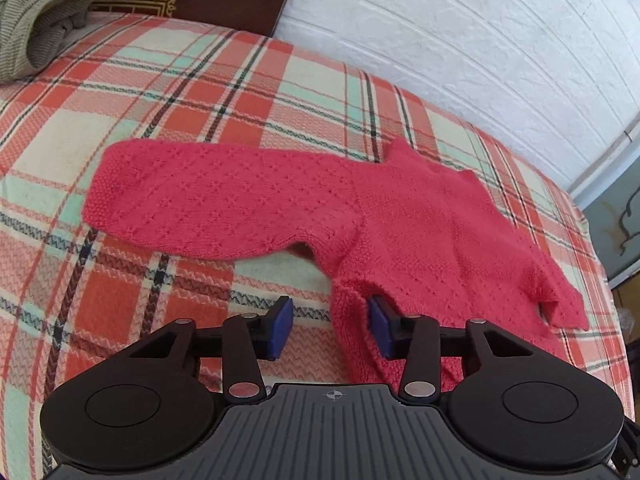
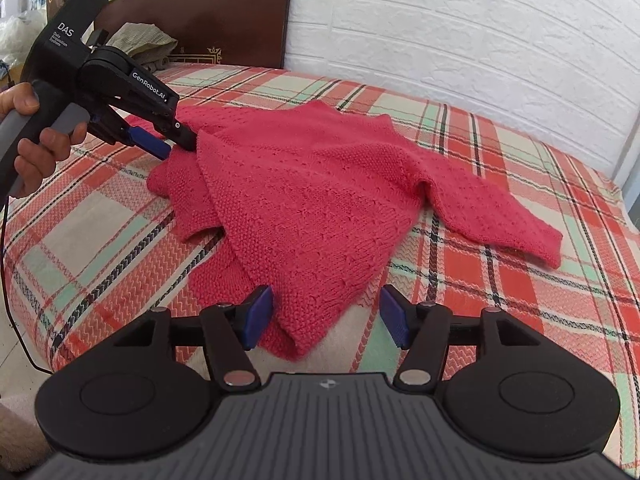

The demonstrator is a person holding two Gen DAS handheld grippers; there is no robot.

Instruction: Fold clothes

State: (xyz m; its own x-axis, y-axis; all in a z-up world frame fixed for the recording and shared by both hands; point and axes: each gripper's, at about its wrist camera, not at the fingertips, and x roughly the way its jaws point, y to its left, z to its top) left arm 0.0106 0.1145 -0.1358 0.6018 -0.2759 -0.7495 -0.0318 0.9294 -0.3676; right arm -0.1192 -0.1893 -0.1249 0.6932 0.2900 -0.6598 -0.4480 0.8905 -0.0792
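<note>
- A red knitted sweater (image 2: pixel 304 200) lies spread on the plaid bed cover (image 2: pixel 500 280).
- The left claw (image 1: pixel 331 330) stands open around the sweater's edge.
- The right claw (image 2: pixel 326 318) is open, with the hem corner between its pads.

Your left gripper (image 2: pixel 176 146) is matte black with blue finger pads (image 2: pixel 146 142), white "DAS" and "GenRobot.AI" lettering, a grey handle in your hand (image 2: pixel 36 148) and a thin black cable. Your right gripper (image 2: pixel 326 316) matches it — silver pivot screws, a ribbed black body.
</note>
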